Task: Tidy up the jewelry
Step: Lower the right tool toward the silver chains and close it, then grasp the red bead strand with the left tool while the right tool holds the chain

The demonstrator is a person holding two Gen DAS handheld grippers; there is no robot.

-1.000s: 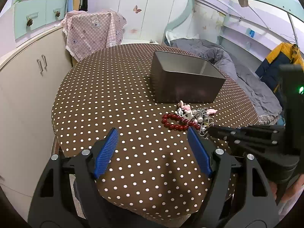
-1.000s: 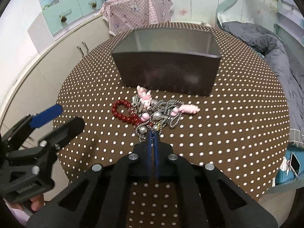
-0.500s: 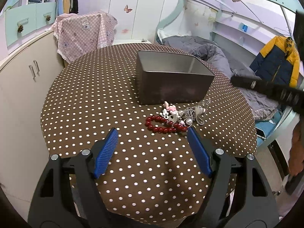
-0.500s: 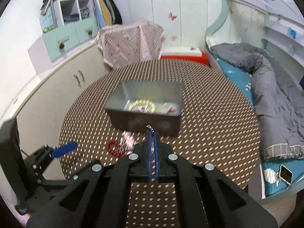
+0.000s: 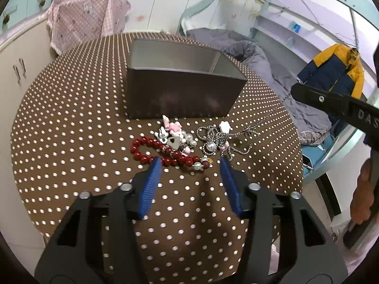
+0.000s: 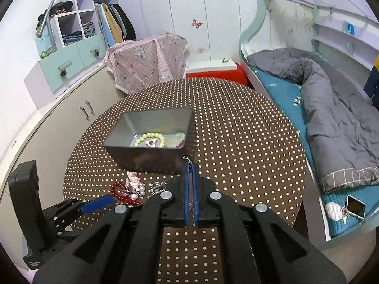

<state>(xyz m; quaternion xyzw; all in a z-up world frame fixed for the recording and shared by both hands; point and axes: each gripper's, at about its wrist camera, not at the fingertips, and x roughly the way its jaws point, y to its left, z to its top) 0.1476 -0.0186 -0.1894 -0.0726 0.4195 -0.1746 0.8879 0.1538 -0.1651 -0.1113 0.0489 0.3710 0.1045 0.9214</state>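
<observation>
Right gripper (image 6: 189,165), jaws pinching a silver chain (image 5: 272,113), hangs before the box (image 6: 146,151). Left gripper (image 5: 190,163), jaws spread, faces red beads (image 5: 165,156); bare worktop (image 5: 71,130) frame-left. Lettering "DAS" at right edge.

From the left wrist we look forward, low and close over the dotted table (image 5: 71,123), with the box (image 5: 180,94) at centre frame and the bed at upper right. From the right wrist we look down from higher and farther back, the same box (image 6: 151,139) mid-frame, wardrobe at upper left. Both views share the table (image 6: 236,142), box and the red beads (image 5: 163,153) (image 6: 120,190); each catches the other gripper at its edge.
</observation>
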